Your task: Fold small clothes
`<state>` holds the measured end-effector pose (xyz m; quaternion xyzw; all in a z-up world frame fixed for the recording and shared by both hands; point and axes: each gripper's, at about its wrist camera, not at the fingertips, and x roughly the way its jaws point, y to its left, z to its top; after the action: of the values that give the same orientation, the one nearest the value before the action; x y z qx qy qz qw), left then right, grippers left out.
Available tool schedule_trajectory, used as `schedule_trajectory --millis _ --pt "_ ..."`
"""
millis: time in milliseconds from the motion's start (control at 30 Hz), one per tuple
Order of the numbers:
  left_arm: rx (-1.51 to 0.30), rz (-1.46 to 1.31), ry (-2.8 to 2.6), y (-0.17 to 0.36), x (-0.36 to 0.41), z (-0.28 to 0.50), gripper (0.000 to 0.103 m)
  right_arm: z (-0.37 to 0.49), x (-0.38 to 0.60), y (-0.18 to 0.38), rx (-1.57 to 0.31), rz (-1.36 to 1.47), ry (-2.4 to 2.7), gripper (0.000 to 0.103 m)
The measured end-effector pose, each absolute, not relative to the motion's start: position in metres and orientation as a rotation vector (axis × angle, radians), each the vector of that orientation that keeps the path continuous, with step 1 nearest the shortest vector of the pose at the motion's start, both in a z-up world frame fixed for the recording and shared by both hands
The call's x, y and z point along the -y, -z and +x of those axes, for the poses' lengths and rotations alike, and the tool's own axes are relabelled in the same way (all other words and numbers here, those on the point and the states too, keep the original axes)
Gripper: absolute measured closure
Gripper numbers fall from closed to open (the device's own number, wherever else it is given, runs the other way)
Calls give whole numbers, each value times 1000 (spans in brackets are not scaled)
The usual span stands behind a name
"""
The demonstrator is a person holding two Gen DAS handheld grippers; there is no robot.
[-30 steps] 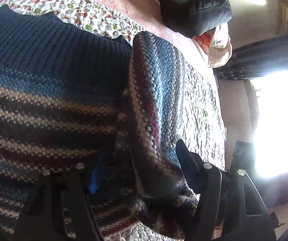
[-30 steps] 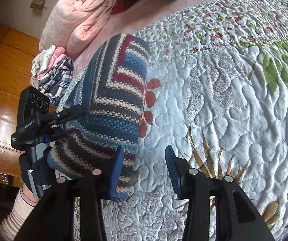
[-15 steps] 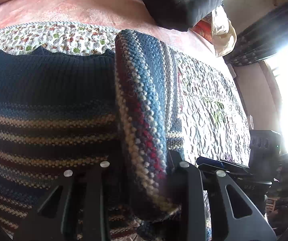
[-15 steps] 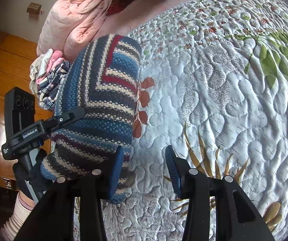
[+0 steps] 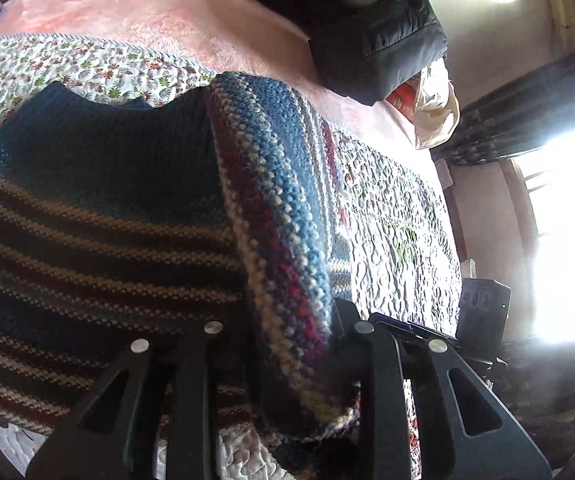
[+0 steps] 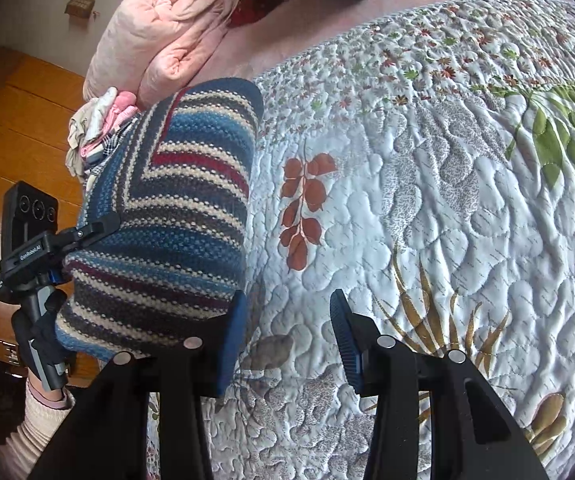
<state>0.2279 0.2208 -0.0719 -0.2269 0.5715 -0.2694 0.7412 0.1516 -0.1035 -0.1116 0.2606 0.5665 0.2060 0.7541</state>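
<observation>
While the left gripper [image 5: 287, 328] pinches a raised fold of the striped knit sweater [image 6: 167, 216] between its black fingers [image 5: 371, 344], the garment's navy ribbed edge and striped body lie spread on the quilted bedspread [image 6: 427, 208]. Seen from the right wrist view, that same left gripper appears at the sweater's lower left corner, held by a gloved hand [image 6: 39, 344] with a pale ribbed sleeve below; white lettering on its black body reads roughly "GenRobot.AI". The right gripper [image 6: 287, 340] stands with its blue-padded fingers [image 6: 347, 340] spread apart over bare quilt, its left pad just beside the sweater's near edge, nothing between them. Behind the sweater, at the bed's far side: a rolled pink blanket [image 6: 159, 40], a small heap of other clothes [image 6: 99, 124], and a black padded jacket [image 5: 379, 36] on the pink sheet [image 5: 147, 12].
</observation>
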Motion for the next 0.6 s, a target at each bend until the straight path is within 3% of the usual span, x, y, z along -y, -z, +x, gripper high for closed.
schedule_trajectory --millis 267,367,600 --pt "-1230 -465 539 66 -281 231 78 154 80 104 -1231 545 -501 59" --pt "-1255 -562 586 78 -303 231 78 156 68 101 -1232 571 -541 52" --pt "-1204 -686 645 82 -319 223 78 150 25 97 -1247 555 -644 50"
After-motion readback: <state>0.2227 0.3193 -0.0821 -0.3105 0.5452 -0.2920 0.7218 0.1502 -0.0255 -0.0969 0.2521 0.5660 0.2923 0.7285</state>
